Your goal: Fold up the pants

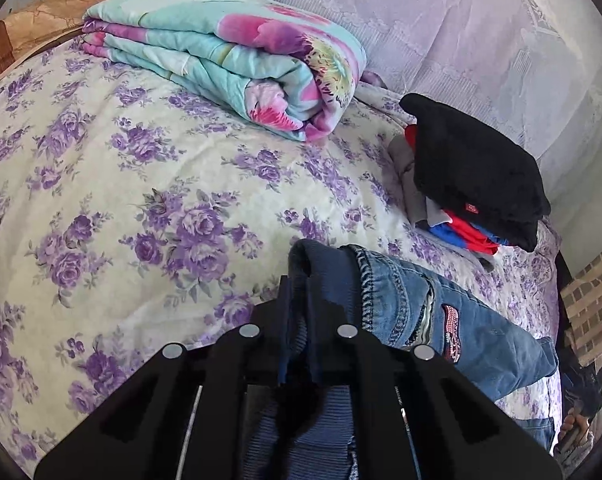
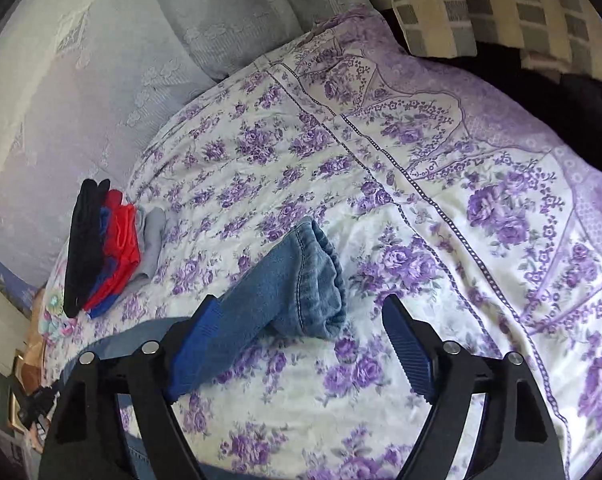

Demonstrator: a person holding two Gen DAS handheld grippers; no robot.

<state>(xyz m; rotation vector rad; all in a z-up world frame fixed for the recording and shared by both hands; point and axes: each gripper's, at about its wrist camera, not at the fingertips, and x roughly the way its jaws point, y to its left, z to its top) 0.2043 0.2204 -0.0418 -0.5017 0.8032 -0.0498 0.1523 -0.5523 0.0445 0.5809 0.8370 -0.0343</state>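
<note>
Left tongs (image 1: pixel 299 300) clamped on jeans (image 1: pixel 441 312) waistband; right tongs (image 2: pixel 301 340) apart, cuff between, untouched.

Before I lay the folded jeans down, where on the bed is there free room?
Free: the wide floral bedspread between the rolled quilt and the left gripper, and the stretch right of the jeans cuff in the right wrist view. Crowded: the edge by the curtain, where the clothes stack sits near the jeans.

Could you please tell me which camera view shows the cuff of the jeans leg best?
The right wrist view: the cuff lies in the open on the bedspread, ahead of the open right gripper. The left wrist view shows only the jeans' waistband and pocket, not the cuff.
</note>
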